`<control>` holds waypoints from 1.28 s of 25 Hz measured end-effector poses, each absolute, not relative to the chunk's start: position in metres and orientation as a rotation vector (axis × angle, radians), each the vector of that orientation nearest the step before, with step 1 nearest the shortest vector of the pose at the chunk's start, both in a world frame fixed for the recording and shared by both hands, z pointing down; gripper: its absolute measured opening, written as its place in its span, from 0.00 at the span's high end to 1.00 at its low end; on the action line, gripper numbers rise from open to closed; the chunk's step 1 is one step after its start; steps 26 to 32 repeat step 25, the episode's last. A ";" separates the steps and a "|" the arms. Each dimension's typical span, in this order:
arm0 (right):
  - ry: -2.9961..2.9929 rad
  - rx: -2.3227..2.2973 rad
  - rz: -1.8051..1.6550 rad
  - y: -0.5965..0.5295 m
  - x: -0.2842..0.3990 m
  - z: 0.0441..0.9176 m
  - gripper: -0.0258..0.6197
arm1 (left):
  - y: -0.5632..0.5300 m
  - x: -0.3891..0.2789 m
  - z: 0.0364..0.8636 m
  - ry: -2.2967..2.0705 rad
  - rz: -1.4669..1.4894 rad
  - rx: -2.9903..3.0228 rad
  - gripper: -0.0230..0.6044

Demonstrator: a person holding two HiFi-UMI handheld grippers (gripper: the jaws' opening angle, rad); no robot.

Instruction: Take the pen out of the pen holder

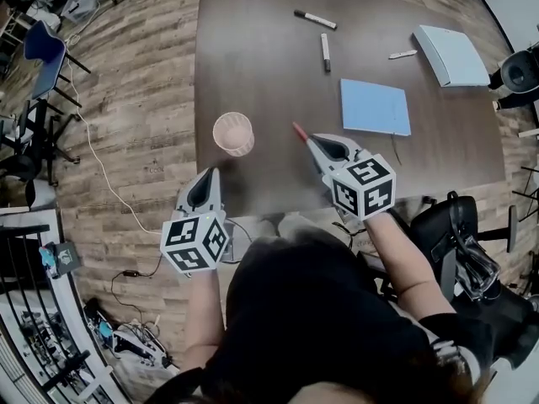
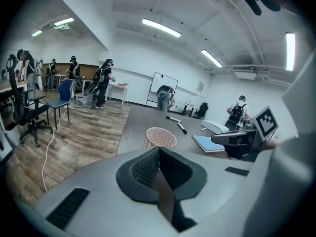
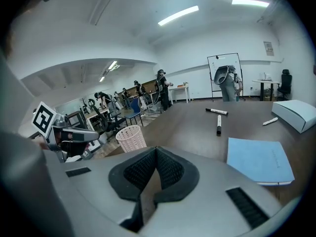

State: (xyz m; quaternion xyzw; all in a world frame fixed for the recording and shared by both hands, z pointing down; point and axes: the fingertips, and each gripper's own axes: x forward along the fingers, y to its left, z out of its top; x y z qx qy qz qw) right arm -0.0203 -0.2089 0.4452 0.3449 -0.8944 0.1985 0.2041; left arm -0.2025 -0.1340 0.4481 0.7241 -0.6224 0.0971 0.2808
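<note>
A pink mesh pen holder [image 1: 233,133] stands upright near the left front corner of the dark table [image 1: 261,49]; nothing shows inside it. It also appears in the left gripper view [image 2: 161,137] and the right gripper view [image 3: 131,138]. My right gripper [image 1: 308,140] hovers to the right of the holder, shut on a red-tipped pen [image 1: 297,130] that pokes out past its tips. Its pads [image 3: 168,168] meet and hide the pen in its own view. My left gripper [image 1: 208,178] is shut and empty, just in front of the holder, over the table's edge.
Two black markers [image 1: 315,18] [image 1: 325,51] and a white pen [image 1: 402,55] lie at the far side. A blue notebook [image 1: 375,106] and a pale box [image 1: 450,55] sit on the right. Office chairs [image 1: 42,49] and a cable [image 1: 93,150] are on the wooden floor to the left.
</note>
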 end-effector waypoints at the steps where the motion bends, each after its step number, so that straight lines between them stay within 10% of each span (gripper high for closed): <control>1: -2.494 0.961 0.549 -0.209 -0.021 0.445 0.93 | -0.134 -0.203 0.448 -1.668 0.260 1.940 0.92; 32: -2.510 0.929 0.531 -0.212 -0.035 0.445 0.93 | -0.136 -0.206 0.447 -1.664 0.272 1.942 0.92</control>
